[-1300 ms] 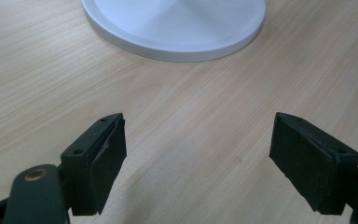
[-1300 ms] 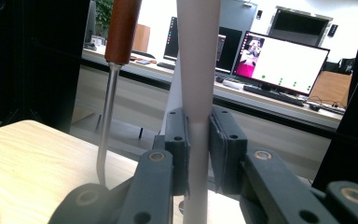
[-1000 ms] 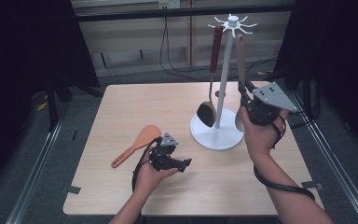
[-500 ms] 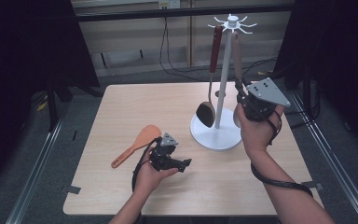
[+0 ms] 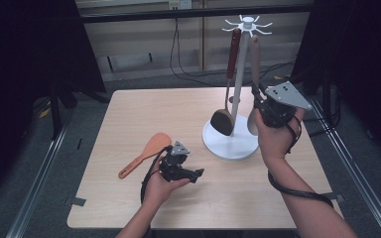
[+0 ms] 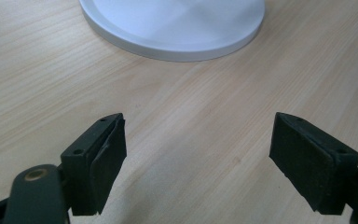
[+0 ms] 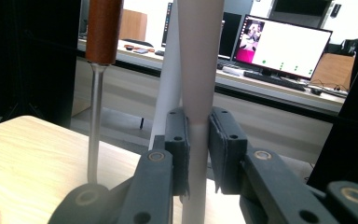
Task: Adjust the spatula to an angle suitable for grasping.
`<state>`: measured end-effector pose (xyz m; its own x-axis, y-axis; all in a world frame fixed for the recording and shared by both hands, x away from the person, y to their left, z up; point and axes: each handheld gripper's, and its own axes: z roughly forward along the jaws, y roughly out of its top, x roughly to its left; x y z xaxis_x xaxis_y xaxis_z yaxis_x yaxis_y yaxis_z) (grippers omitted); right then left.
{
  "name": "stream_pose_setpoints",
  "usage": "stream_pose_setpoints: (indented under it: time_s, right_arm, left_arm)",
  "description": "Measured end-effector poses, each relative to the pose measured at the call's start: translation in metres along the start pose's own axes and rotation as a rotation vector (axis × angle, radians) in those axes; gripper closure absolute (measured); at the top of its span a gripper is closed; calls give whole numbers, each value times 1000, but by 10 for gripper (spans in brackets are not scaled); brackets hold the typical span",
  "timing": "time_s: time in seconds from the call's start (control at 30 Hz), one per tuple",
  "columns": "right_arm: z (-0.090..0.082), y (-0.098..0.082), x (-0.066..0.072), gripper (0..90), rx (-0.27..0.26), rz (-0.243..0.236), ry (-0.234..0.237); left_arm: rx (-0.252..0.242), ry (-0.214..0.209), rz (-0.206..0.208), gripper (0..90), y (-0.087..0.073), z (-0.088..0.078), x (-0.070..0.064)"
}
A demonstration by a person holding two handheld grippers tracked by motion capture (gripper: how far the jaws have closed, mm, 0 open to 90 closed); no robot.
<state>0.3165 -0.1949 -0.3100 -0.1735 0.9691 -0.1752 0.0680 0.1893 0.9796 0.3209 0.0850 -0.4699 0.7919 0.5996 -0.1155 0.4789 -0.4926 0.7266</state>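
- High view, far left of the table (image 5: 129, 208): an orange spatula (image 5: 146, 153) lies flat on the wood, blade toward the far side, handle pointing to the near left corner.
- Just right of it, the left gripper (image 5: 196, 174) rests low over the table in the person's left hand (image 5: 158, 186), pointing right toward the stand; it is close to the spatula's blade, but contact cannot be made out.
- In the left gripper view its two black pads (image 6: 109, 154) stand wide apart with bare wood between them, holding nothing; the white round base (image 6: 177, 28) lies ahead.
- Centre right in the high view, a white utensil stand (image 5: 241, 74) rises from that base, with hooks at its top.
- A dark ladle with a red-brown handle (image 5: 228, 84) hangs on the stand's left side, its bowl low above the base.
- On the right side hangs a beige utensil (image 5: 254, 64), its broad end near the base.
- The right gripper (image 5: 258, 101), raised in the right hand (image 5: 273, 139), meets that beige utensil's handle.
- In the right gripper view the pads (image 7: 179, 149) are clamped on the beige handle (image 7: 198, 70) from both sides, in front of the white pole (image 7: 168, 93); the ladle's handle (image 7: 102, 28) hangs to the left.
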Motion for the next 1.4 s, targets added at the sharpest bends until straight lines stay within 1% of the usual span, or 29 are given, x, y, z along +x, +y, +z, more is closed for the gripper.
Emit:
stream_pose_setpoints:
  time_s: [0.03, 0.07, 0.17, 0.23, 0.27, 0.3, 0.33, 0.37, 0.4, 0.47, 0.53, 0.57, 0.6, 0.63, 0.67, 0.7, 0.77, 0.8, 0.9, 0.97, 1.0, 1.1, 1.2, 1.23, 1.3, 1.4]
  right_arm:
    - [0, 0, 0, 785, -2, 5, 1]
    - [1, 0, 1, 785, -1, 17, 5]
    - [4, 1, 2, 785, 3, 21, 11]
    - [6, 2, 2, 785, 9, 26, 14]
    - [8, 2, 2, 785, 8, 29, 6]
    - [9, 3, 2, 786, 16, 25, 9]
    - [10, 4, 2, 786, 24, 24, 9]
    - [10, 4, 2, 786, 24, 24, 9]
    - [12, 5, 2, 786, 33, 31, 9]
    - [13, 6, 2, 786, 36, 28, 9]
    - [14, 6, 2, 786, 39, 30, 11]
    - [14, 6, 2, 785, 40, 36, 22]
    - [15, 5, 2, 784, 28, 37, 16]
    - [15, 5, 2, 784, 28, 37, 16]
    - [13, 2, 3, 782, 12, 52, 29]
    - [12, 1, 4, 780, 2, 56, 36]
    - [12, 0, 5, 780, -8, 65, 39]
    - [11, 0, 5, 780, -6, 70, 49]
    - [12, 1, 6, 781, -6, 90, 54]
    - [12, 2, 7, 781, 2, 84, 48]
    - [13, 3, 7, 782, 5, 87, 40]
    - [15, 5, 6, 783, 23, 86, 30]
    - [17, 6, 5, 783, 27, 81, 30]
    - [18, 5, 5, 782, 26, 80, 30]
    - [18, 4, 5, 781, 14, 84, 48]
    - [16, 0, 6, 775, -16, 102, 63]
  left_arm:
    - [-2, -1, -5, 185, 0, 0, 0]
    - [-20, -1, -28, 185, 0, 1, -2]
    - [-23, -4, -36, 185, 0, 2, -2]
    - [-16, -2, -27, 185, 0, 2, -2]
    - [-12, -1, -21, 185, 0, 1, -1]
    - [-10, -1, -19, 185, 0, 2, -1]
    - [-13, -4, -28, 185, 0, 2, -1]
    - [-13, -4, -28, 185, 0, 2, -1]
    - [-3, -1, -13, 185, 0, 2, 0]
    - [-2, -2, -14, 185, 0, 2, 0]
    - [-1, -1, -13, 185, 0, 2, 0]
    - [3, -2, -7, 185, 0, 2, 0]
    - [-7, -2, -19, 186, 0, 2, -2]
    - [-7, -2, -19, 185, 0, 2, -2]
    - [-10, -5, -16, 186, 0, 2, -2]
    - [-6, 0, -16, 185, 0, 2, -2]
    - [-3, 0, -17, 185, -1, 3, -2]
    - [-3, -1, -16, 185, -1, 3, -2]
    - [-7, -3, -13, 186, 0, 3, -3]
    - [-4, -2, -19, 186, -1, 3, -2]
    - [-8, -9, -17, 185, -1, 4, -2]
    - [-4, -8, -13, 186, -1, 5, -2]
    - [-5, -5, -18, 186, -1, 4, -3]
    - [-9, -8, -20, 186, -1, 4, -2]
    - [-10, -8, -20, 186, -1, 4, -2]
    - [-2, -4, -15, 186, -1, 4, -2]
